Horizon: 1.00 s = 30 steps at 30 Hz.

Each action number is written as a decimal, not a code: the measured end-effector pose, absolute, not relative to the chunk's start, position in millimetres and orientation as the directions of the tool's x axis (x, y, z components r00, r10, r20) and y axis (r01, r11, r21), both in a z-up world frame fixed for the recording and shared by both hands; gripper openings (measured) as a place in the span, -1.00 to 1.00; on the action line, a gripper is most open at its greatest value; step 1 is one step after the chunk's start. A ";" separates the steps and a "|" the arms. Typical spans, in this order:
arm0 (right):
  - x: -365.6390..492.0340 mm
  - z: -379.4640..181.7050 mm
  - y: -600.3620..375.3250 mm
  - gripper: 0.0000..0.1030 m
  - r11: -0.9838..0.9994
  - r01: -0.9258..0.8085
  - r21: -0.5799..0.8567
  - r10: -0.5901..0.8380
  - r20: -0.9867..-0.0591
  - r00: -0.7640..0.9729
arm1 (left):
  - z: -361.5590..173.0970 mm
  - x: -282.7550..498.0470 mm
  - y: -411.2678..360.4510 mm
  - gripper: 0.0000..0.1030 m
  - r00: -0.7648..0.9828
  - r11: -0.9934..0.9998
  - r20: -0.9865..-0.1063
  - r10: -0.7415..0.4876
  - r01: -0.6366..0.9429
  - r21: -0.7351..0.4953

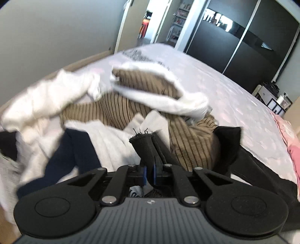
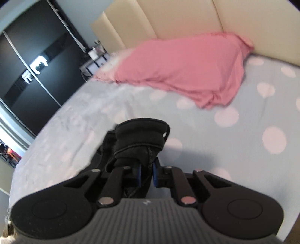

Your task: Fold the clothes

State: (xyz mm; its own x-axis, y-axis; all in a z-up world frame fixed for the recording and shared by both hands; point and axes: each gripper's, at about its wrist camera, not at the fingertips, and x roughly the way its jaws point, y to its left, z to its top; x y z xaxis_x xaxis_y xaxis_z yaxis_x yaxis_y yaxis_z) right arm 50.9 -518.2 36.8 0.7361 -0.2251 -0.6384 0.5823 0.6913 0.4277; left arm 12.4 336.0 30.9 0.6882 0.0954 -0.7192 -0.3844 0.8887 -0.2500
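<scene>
Over the pale blue bedsheet dotted with white circles (image 2: 243, 105), both my grippers were clamped on one black fabric garment. My left gripper (image 1: 150, 138) had its fingers pressed together on a frayed edge of the black garment (image 1: 142, 142), loose threads sticking up above the pinch, and more of the same cloth stood up in a dark flap to the right. My right gripper (image 2: 146, 165) was closed on a bunched, seamed fold of it, the wad bulging out ahead of the fingertips above the sheet.

Beyond my left fingers lay a heap of unfolded laundry: a tan cloth with thin dark stripes (image 1: 116, 108), white towel-like pieces (image 1: 46, 97) draped across it, and a navy blue item (image 1: 61, 155) at the left. A pink pillow (image 2: 183, 67) rested against the cream padded headboard (image 2: 178, 16). Dark sliding wardrobe doors (image 1: 234, 43) stood past the bed.

Small markings on the gripper bodies were too blurred to read (motion smeared much of both views).
</scene>
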 end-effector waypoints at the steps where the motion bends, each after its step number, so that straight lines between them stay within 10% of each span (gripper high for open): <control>1: 44.5 43.3 -517.5 -0.75 0.706 0.578 0.410 -0.234 -0.635 0.736 | 34.1 3.7 337.2 -0.91 0.676 0.889 -0.732 0.085 -0.384 -0.251; 11: 10.4 -34.2 -538.1 -0.73 0.638 0.718 0.277 -0.145 -0.873 0.466 | -24.8 -38.0 330.3 -0.90 0.416 0.905 -0.909 0.031 -0.398 -0.151; 18: 8.7 -41.8 -538.0 -0.26 0.680 0.716 0.161 -0.177 -0.911 0.373 | -28.4 -47.0 324.1 -0.55 0.324 0.945 -0.945 0.054 -0.323 -0.056; 30: 15.3 -18.7 -543.4 -0.22 0.655 0.723 0.220 -0.251 -0.839 0.483 | 31.4 -31.6 274.9 -0.15 0.523 0.992 -0.851 0.052 -0.124 -0.015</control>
State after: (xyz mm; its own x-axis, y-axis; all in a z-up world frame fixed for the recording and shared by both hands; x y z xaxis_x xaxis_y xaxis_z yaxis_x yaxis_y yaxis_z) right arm 15.3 -543.4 -18.7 0.4829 -0.2512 -0.8389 0.7226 0.6554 0.2197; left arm -31.6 274.9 31.4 0.5232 0.0520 -0.8506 -0.1236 0.9922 -0.0154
